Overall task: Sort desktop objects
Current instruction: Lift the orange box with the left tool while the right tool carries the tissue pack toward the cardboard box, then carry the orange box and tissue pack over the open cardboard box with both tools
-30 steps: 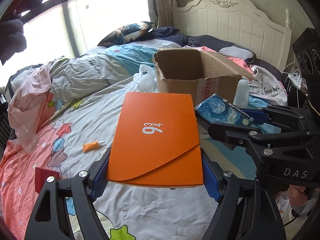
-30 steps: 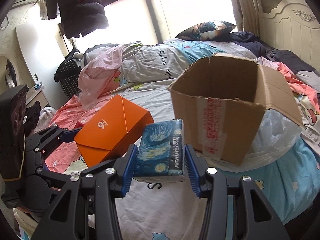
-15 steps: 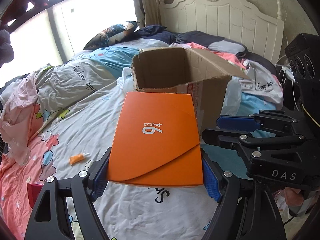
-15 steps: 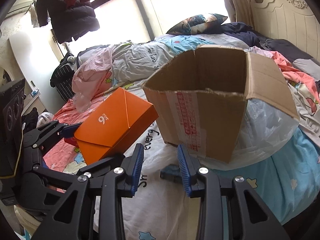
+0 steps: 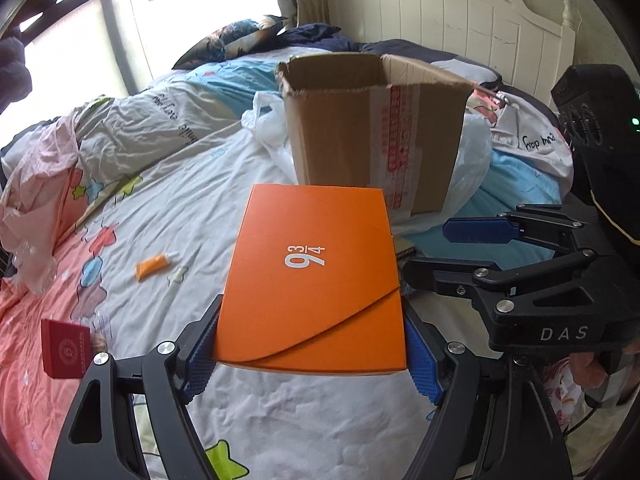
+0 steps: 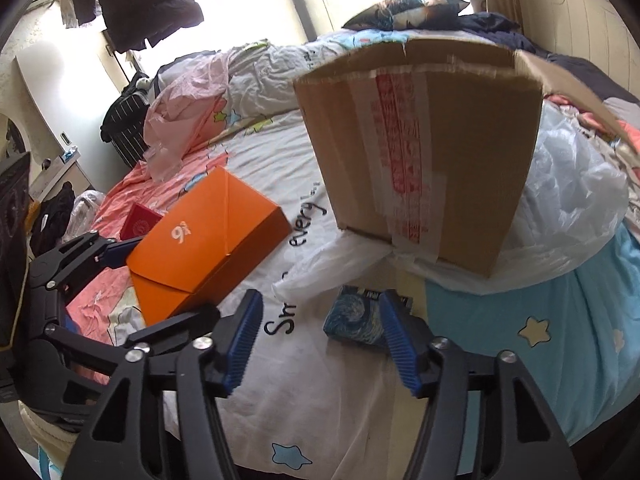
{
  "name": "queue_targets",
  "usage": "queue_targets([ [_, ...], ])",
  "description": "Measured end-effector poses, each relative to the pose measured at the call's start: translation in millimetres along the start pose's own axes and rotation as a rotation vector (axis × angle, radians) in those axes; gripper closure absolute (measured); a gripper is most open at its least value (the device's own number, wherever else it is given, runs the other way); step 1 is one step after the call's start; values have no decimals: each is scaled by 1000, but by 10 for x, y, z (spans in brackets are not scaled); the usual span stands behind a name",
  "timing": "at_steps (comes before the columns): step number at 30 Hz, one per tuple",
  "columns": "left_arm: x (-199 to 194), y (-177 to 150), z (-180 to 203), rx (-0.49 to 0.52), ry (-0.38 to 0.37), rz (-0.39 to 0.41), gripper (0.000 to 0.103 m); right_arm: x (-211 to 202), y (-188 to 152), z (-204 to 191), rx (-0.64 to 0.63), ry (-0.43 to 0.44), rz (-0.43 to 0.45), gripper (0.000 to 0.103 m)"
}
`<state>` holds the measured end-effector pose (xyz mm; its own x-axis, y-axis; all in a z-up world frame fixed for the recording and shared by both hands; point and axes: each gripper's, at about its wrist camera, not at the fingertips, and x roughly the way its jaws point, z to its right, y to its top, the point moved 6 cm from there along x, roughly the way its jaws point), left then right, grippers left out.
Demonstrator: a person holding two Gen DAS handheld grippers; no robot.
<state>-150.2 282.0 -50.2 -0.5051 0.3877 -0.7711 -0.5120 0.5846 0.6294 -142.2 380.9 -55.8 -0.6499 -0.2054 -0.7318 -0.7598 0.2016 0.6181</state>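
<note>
My left gripper (image 5: 310, 364) is shut on an orange box marked 9¾ (image 5: 316, 276) and holds it above the bed; the box also shows in the right wrist view (image 6: 204, 240). My right gripper (image 6: 320, 340) is open and empty above the bed. A blue starry-night packet (image 6: 356, 318) lies on the sheet just beyond its right finger. An open cardboard box (image 5: 372, 128) stands on the bed behind both, and it also shows in the right wrist view (image 6: 424, 144).
A small orange tube (image 5: 151, 267) and a red booklet (image 5: 66, 348) lie on the sheet to the left. A white plastic bag (image 6: 568, 188) sits under and beside the cardboard box. Crumpled bedding, a pillow (image 5: 236, 38) and a white headboard (image 5: 452, 12) lie behind.
My right gripper opened and let go of the blue packet, which now lies on the bed. The left gripper still holds the orange box, and both views drew closer to the cardboard box.
</note>
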Motion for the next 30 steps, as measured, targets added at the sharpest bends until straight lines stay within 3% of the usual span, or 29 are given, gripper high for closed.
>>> queue_targets([
  [3, 35, -116, -34, -11, -5, -16, 22, 153, -76, 39, 33, -17, -35, 43],
  [10, 127, -294, -146, -36, -3, -43, 22, 462, -157, 108, 62, -144, -77, 41],
  [13, 164, -344, -179, -35, -3, -52, 22, 467, -164, 130, 64, -170, -73, 33],
  [30, 444, -405, -216, -26, -80, -73, 22, 628, -234, 264, 84, -281, -99, 33],
])
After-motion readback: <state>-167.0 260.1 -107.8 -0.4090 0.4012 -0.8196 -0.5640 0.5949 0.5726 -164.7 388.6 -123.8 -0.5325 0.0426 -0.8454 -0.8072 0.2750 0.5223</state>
